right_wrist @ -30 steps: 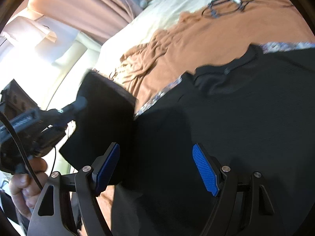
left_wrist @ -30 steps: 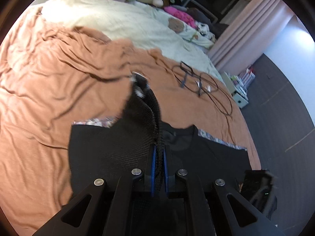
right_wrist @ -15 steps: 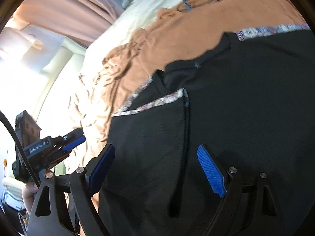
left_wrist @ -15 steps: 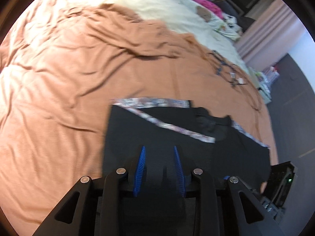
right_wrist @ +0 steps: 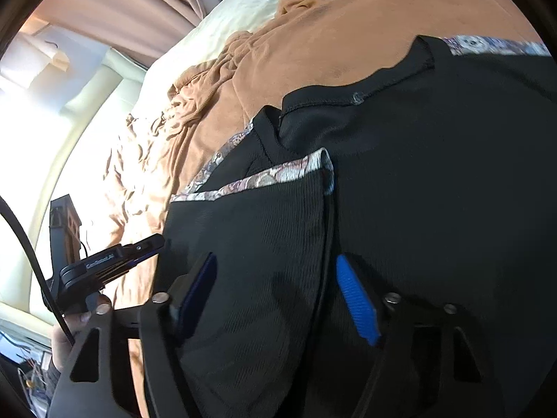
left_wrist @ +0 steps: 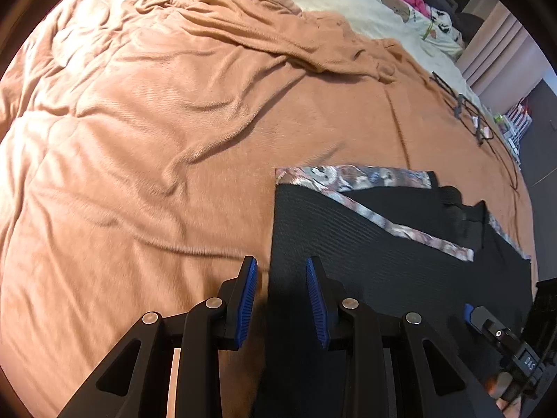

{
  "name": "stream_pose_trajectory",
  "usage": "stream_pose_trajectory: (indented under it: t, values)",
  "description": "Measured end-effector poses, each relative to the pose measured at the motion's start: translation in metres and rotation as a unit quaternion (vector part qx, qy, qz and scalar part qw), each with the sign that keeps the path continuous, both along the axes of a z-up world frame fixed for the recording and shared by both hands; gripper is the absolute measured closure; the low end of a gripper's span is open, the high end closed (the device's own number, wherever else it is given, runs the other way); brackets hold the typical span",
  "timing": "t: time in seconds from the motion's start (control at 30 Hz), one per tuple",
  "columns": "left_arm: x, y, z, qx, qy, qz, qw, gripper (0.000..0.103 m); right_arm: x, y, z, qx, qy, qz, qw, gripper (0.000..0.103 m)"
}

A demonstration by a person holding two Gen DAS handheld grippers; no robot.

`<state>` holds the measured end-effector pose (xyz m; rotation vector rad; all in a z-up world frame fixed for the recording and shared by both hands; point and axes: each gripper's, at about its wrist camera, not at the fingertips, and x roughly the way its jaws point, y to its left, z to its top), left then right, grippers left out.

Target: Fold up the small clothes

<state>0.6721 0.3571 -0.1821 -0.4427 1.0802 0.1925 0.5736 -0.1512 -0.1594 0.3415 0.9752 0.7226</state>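
The bed (left_wrist: 348,3) fills nearly all I can see, its cream sheet running to the far edge where pink curtains (left_wrist: 501,52) hang. Over it lies a rumpled orange-brown blanket (left_wrist: 156,132), bunched into a ridge far off but lying flatter near me, with wide free room to the left of my left tool.

The black shirt (left_wrist: 383,264) is spread on the near part of that blanket. Its left sleeve side is folded inward, so a straight vertical fold edge runs up between the fingers of my left gripper (left_wrist: 281,292), and the patterned floral trim (left_wrist: 400,224) crosses diagonally over the black body toward the neckline. A second strip of that trim lies along the shirt's far edge. In the right wrist view the folded panel's inner edge runs down just inside my right finger (right_wrist: 355,299).

My left jaws stand partly apart, straddling the fold edge, pads not pressing on the cloth. My right gripper (right_wrist: 275,296) hovers over the folded panel; its jaws are closing, with black fabric beneath and between them but not pinched.

A tangle of thin black cable (left_wrist: 470,118) lies on the blanket well beyond the shirt, near the bed's right edge.
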Motion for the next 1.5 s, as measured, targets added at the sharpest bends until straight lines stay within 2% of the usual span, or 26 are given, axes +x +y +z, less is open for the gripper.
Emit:
stream_pose_trajectory:
  t: [0.03, 0.13, 0.17, 0.2, 0.27, 0.33, 0.43, 0.53, 0.7, 0.83, 1.1, 1.23, 1.3, 1.37, 1.5]
  values:
    - [0.005, 0.002, -0.004, -0.004, -0.001, -0.002, 1.0, 0.072, 0.004, 0.003, -0.001, -0.002, 0.0, 0.001, 1.0, 0.046]
    - [0.017, 0.007, -0.012, -0.02, -0.006, -0.001, 0.9998, 0.072, 0.01, 0.007, -0.003, -0.003, 0.004, 0.001, 1.0, 0.067]
    - [0.02, 0.009, -0.013, -0.026, -0.011, -0.001, 0.9996, 0.073, 0.011, 0.008, -0.005, -0.001, 0.008, 0.004, 1.0, 0.077]
    - [0.022, 0.01, -0.014, -0.029, -0.014, -0.002, 0.9995, 0.084, 0.013, 0.008, -0.007, -0.001, 0.012, 0.003, 1.0, 0.086]
    - [0.028, 0.009, -0.012, -0.019, -0.015, -0.01, 0.9996, 0.096, 0.012, 0.006, -0.008, -0.004, 0.011, -0.001, 1.0, 0.095]
    - [0.03, 0.009, -0.004, 0.008, -0.024, -0.01, 0.9996, 0.099, 0.008, 0.001, -0.007, 0.003, 0.009, -0.005, 1.0, 0.1]
    - [0.031, 0.013, 0.008, 0.03, -0.045, -0.002, 0.9986, 0.099, 0.003, -0.004, -0.01, 0.007, 0.008, -0.017, 1.0, 0.1]
    - [0.032, 0.011, 0.016, 0.048, -0.04, -0.001, 0.9981, 0.099, 0.003, -0.004, -0.011, 0.004, 0.013, -0.014, 1.0, 0.1]
    - [0.016, 0.01, 0.011, 0.026, -0.005, -0.005, 0.9996, 0.095, -0.007, -0.012, 0.0, -0.008, 0.011, -0.01, 1.0, 0.1]
    - [-0.006, 0.006, 0.003, 0.014, 0.016, 0.0, 0.9998, 0.095, -0.019, -0.009, 0.0, -0.021, 0.032, 0.007, 0.999, 0.099]
    - [-0.055, -0.008, 0.001, 0.007, 0.031, -0.009, 0.9995, 0.095, -0.038, -0.015, 0.001, -0.03, 0.051, 0.014, 0.998, 0.099]
    - [-0.075, -0.013, 0.004, -0.011, 0.028, -0.013, 0.9995, 0.094, -0.047, -0.015, 0.001, -0.03, 0.05, 0.016, 0.998, 0.099]
    - [-0.081, -0.018, 0.003, -0.009, 0.031, -0.018, 0.9993, 0.083, -0.052, -0.013, 0.001, -0.03, 0.052, 0.019, 0.998, 0.099]
    - [-0.087, -0.021, 0.004, 0.001, 0.033, -0.021, 0.9992, 0.078, -0.054, -0.009, 0.001, -0.034, 0.05, 0.021, 0.998, 0.099]
    - [-0.094, -0.02, 0.0, 0.002, 0.039, -0.014, 0.9991, 0.077, -0.053, -0.004, 0.001, -0.045, 0.051, 0.013, 0.998, 0.099]
